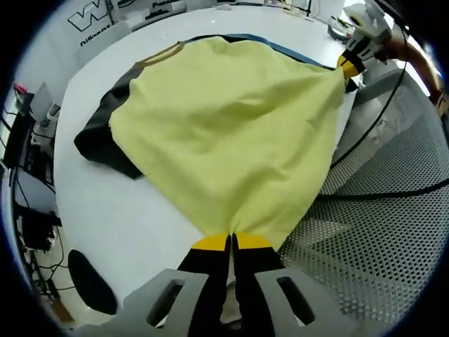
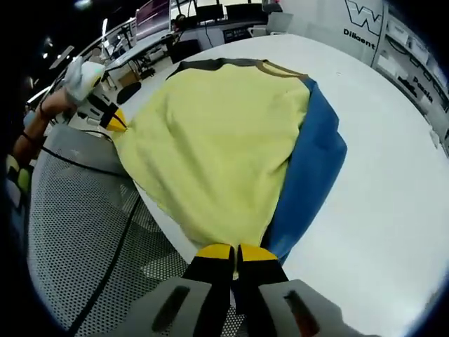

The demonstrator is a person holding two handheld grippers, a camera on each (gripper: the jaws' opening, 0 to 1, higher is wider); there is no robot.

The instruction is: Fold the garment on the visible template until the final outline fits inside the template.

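Observation:
A yellow garment [image 1: 224,119] lies spread on the white table [image 1: 105,217], with a black part [image 1: 102,130] on one side and a blue part [image 2: 312,161] on the other. Its near hem is stretched over the table's edge between both grippers. My left gripper [image 1: 230,243] is shut on one hem corner; it also appears in the right gripper view [image 2: 114,119], held by a gloved hand [image 2: 81,77]. My right gripper [image 2: 236,253] is shut on the other hem corner, and the left gripper view shows it too [image 1: 349,65]. No template outline can be made out.
Perforated grey flooring [image 1: 379,232] lies beside the table, crossed by black cables [image 2: 119,239]. Desks with monitors [image 2: 158,14] stand beyond the table. A wall sign with letters [image 1: 88,17] is at the back. A black oval object [image 1: 91,281] sits below the table's edge.

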